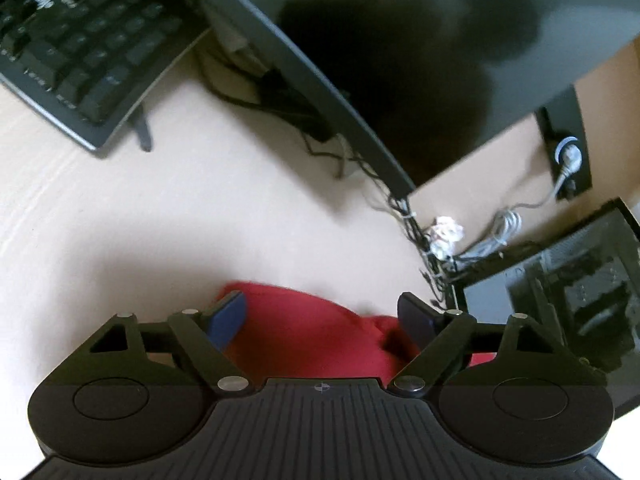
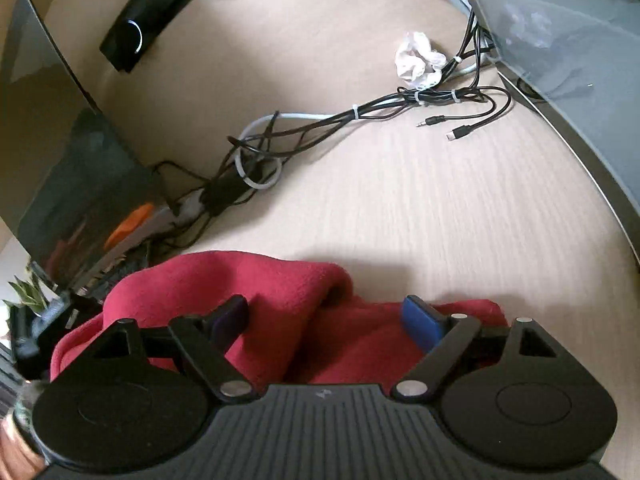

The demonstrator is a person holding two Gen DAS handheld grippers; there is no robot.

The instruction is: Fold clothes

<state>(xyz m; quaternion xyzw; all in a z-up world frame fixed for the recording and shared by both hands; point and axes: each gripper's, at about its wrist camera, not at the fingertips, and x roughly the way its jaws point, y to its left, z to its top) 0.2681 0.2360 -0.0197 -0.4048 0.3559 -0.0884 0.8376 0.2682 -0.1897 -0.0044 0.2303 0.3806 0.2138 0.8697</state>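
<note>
Soft daylight, motion blur, fisheye warping

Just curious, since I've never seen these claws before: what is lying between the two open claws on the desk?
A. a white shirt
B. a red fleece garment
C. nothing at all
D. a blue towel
B: a red fleece garment lies bunched on the desk, between the spread fingers of the right claw and the left claw.

Left wrist view: looks steeply down along its fingers at the desk (image 1: 200, 208), close above the red cloth (image 1: 304, 332), facing the monitor (image 1: 400, 40). Right wrist view: equally near the cloth (image 2: 272, 292), facing across the desk (image 2: 400, 200). Both share cloth, cables (image 1: 416, 232) (image 2: 360, 114) and crumpled paper (image 1: 446, 234) (image 2: 418, 60).
</note>
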